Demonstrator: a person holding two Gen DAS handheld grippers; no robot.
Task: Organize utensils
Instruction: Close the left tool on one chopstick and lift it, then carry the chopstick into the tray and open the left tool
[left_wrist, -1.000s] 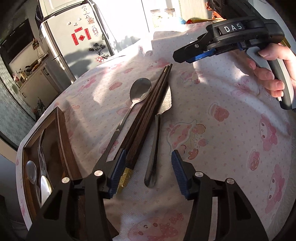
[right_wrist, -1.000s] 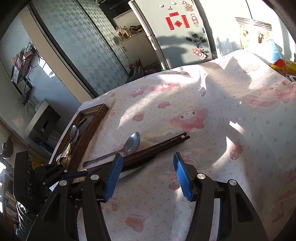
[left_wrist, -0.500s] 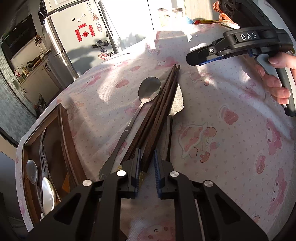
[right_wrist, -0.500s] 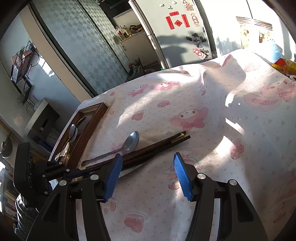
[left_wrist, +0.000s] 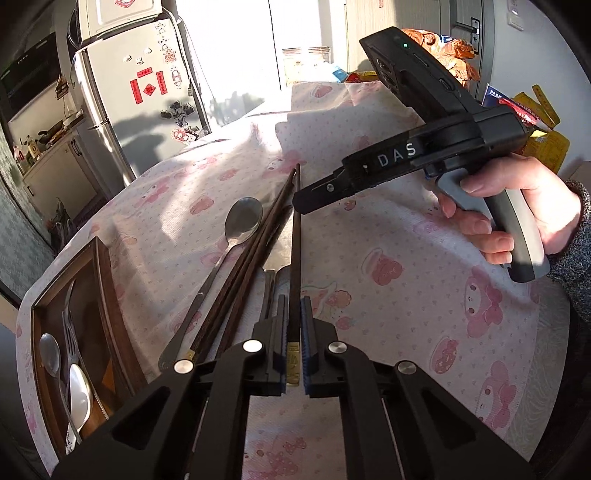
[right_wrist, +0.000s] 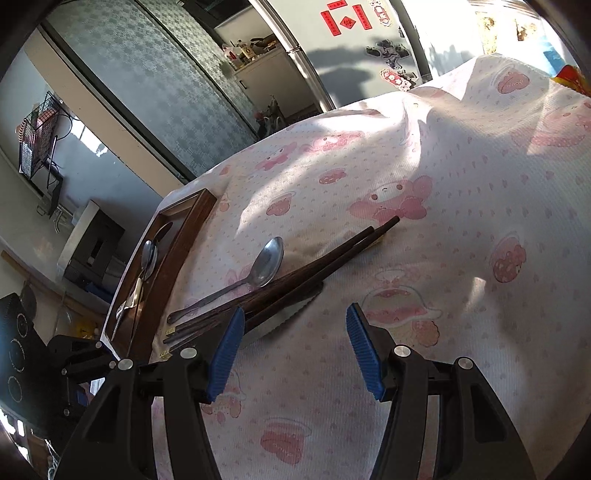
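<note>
My left gripper (left_wrist: 293, 306) is shut on one dark wooden chopstick (left_wrist: 295, 240) near its gold end, and the chopstick points away over the pink-patterned cloth. Two more chopsticks (left_wrist: 251, 266) lie just left of it beside a metal spoon (left_wrist: 242, 221), with a knife (left_wrist: 268, 284) partly hidden under them. A wooden tray (left_wrist: 107, 295) at the left edge holds a fork and spoons. My right gripper (right_wrist: 295, 332) stands open above the cloth, nothing between its blue pads, right of the chopsticks (right_wrist: 332, 254) and spoon (right_wrist: 267, 260).
A hand (left_wrist: 517, 206) holds the right gripper over the table's right side. Snack packets (left_wrist: 454, 51) and a jar (left_wrist: 306, 62) sit at the far edge. A fridge (left_wrist: 140, 92) stands beyond the table. The tray (right_wrist: 184, 236) lies by the left table edge.
The left jaws went from wide open to shut on one chopstick and raised it, its far tip swinging right, apart from the other two. The right gripper hardly moved.
</note>
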